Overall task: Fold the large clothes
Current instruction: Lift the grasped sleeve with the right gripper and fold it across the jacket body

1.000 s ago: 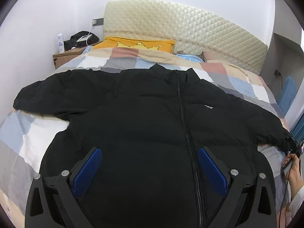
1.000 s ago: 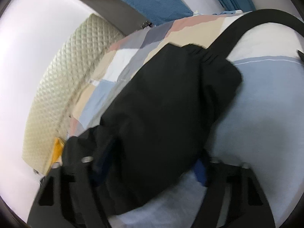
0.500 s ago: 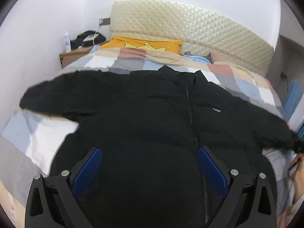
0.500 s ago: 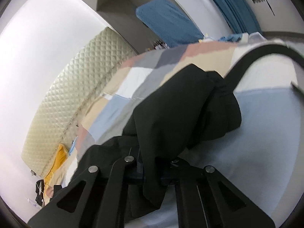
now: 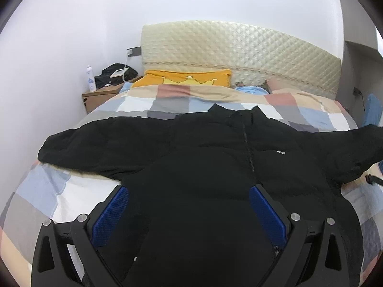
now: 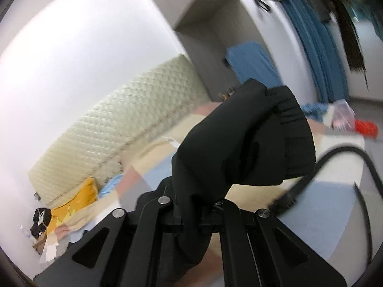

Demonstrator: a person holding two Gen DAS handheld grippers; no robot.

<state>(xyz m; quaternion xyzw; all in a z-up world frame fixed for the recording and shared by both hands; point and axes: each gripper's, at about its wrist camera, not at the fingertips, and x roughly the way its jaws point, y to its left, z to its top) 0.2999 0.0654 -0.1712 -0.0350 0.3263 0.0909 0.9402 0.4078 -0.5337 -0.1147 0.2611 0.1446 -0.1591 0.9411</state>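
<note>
Jacket (image 5: 215, 167), black and puffy, lies front-up on the bed (image 5: 59, 191), filling the middle and lower part of the left wrist view. Its collar points toward the headboard (image 5: 239, 55) at the top of the frame and its hem comes toward the bottom edge, so the body's long axis runs up the frame, with the zipper (image 5: 249, 153) along it just right of centre. One sleeve stretches out flat to the left edge of the jacket, the other reaches to the right edge of the frame and rises off the bed there.

Left tongs (image 5: 189, 205) are spread wide over the lower body of the jacket, blue pads (image 5: 110, 212) apart at either side, with nothing pinched between them.

Right tongs (image 6: 203, 215) are pressed together on the sleeve (image 6: 239, 148), which stands up from them at the centre of the right wrist view, cuff uppermost and lifted above the bed. A black strap (image 6: 335, 157) curves across the bed at the right.

A yellow pillow (image 5: 189, 79) sits below the headboard, and a nightstand (image 5: 100, 95) stands at the left.
</note>
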